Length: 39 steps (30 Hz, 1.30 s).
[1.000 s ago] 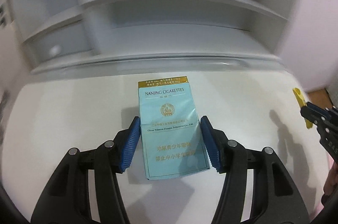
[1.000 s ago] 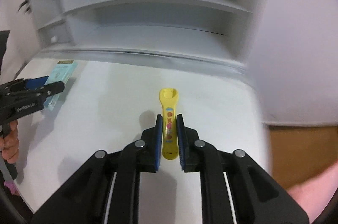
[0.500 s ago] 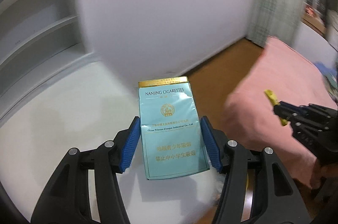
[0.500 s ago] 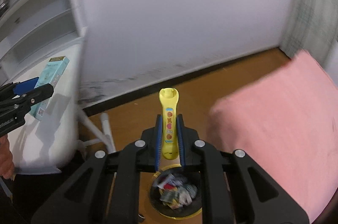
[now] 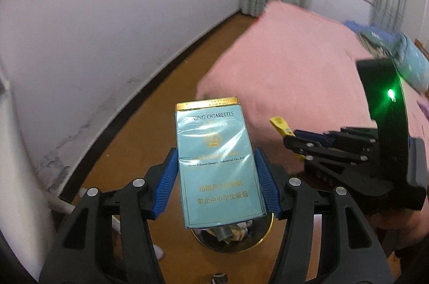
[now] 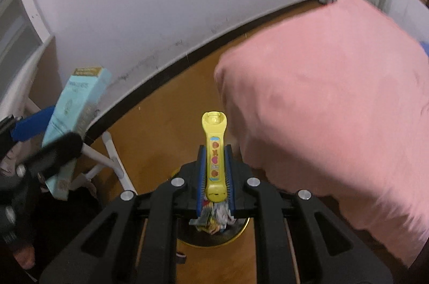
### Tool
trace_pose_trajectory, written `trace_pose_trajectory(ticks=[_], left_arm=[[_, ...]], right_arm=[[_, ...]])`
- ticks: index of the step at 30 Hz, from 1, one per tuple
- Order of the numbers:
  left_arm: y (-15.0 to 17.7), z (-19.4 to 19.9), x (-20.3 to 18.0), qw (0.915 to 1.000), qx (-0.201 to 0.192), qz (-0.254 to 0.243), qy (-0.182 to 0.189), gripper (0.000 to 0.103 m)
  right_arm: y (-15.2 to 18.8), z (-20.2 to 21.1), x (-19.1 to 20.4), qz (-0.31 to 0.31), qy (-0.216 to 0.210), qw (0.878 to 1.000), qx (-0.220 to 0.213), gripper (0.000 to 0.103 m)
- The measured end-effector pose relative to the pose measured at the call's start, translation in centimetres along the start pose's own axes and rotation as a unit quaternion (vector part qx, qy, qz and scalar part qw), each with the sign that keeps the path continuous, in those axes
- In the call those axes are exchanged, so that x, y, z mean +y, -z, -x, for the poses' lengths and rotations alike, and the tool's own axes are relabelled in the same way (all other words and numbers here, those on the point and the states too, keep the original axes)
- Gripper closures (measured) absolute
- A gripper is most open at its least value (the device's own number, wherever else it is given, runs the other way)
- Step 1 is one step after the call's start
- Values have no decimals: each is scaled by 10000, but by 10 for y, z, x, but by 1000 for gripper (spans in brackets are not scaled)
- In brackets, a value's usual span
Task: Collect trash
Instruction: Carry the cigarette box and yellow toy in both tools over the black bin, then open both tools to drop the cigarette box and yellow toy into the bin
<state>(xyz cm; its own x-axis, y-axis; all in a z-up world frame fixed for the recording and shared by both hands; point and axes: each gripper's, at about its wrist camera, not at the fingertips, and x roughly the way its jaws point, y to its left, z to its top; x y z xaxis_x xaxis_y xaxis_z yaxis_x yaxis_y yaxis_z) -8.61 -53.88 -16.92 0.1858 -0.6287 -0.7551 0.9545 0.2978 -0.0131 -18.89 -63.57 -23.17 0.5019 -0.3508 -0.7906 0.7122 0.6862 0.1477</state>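
Note:
My left gripper is shut on a light blue cigarette pack with a gold top and holds it above a round gold-rimmed trash bin on the floor. The pack also shows at the left of the right wrist view. My right gripper is shut on a yellow plastic lighter with coloured stickers, above the same bin, which holds crumpled wrappers. The right gripper with the lighter's tip is just right of the pack.
A bed with a pink cover stands to the right of the bin. A white wall with a dark skirting runs behind. White table legs stand left of the bin on the brown floor.
Both grippers have swung away from the white desk, each with its item, and now hang over the bin on the floor beside the bed. The two grippers have come closer together.

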Motion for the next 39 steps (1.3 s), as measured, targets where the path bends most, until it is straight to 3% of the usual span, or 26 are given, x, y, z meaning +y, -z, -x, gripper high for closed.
trace_pose_trajectory(ticks=[9,17,39], left_arm=[[78,-94,21,9948,995,64,219,47],[125,-136,31,9856,1629,383,226,47],[123,-138,31,9842,1678,416,368,46]], right_arm=[[58,-82,-20,-254,-167,9953,916,89],[86,-123,-22,-238,-162,9885,1483,89],[84,-117,-24,-310,-304,9881,1474,89]])
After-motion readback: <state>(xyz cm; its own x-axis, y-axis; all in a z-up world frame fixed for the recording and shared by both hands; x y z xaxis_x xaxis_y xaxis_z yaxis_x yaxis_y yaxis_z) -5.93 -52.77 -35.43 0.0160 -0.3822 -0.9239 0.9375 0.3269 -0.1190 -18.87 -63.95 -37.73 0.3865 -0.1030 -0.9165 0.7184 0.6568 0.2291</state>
